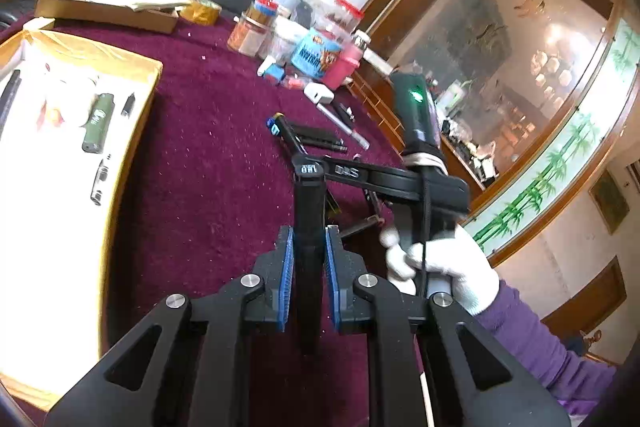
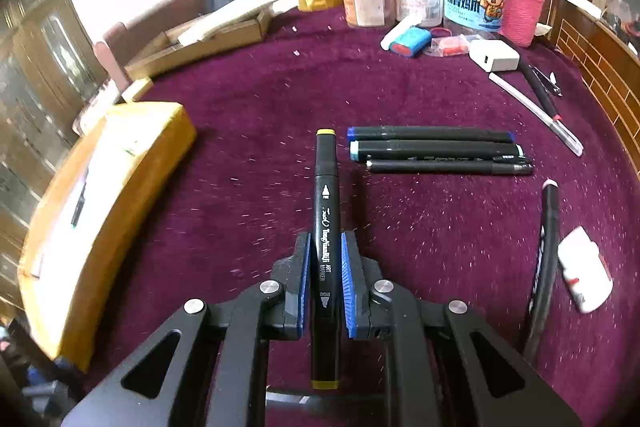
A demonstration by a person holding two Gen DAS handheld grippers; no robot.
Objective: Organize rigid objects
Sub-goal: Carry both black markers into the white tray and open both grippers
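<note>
My left gripper (image 1: pixel 309 233) is shut on a black marker (image 1: pixel 308 203) that points forward, its numbered cap end up front. My right gripper (image 2: pixel 325 241) is shut on a black art marker with yellow caps (image 2: pixel 327 211), held lengthwise just above the maroon cloth (image 2: pixel 248 195). Three more black markers (image 2: pixel 432 149) lie side by side on the cloth right of its far tip. A yellow cardboard box (image 1: pixel 132 115) with a white floor sits at the left and holds a green lighter (image 1: pixel 98 123) and pens. The box (image 2: pixel 132 163) also shows in the right wrist view.
A white-gloved hand (image 1: pixel 440 267) with a purple sleeve grips the other tool just right of my left marker. Jars and a blue-labelled tub (image 2: pixel 474 1) crowd the back. A white charger (image 2: pixel 494 55), white pen (image 2: pixel 536 113), black cable (image 2: pixel 548 247) and small white bottle (image 2: pixel 584 275) lie to the right.
</note>
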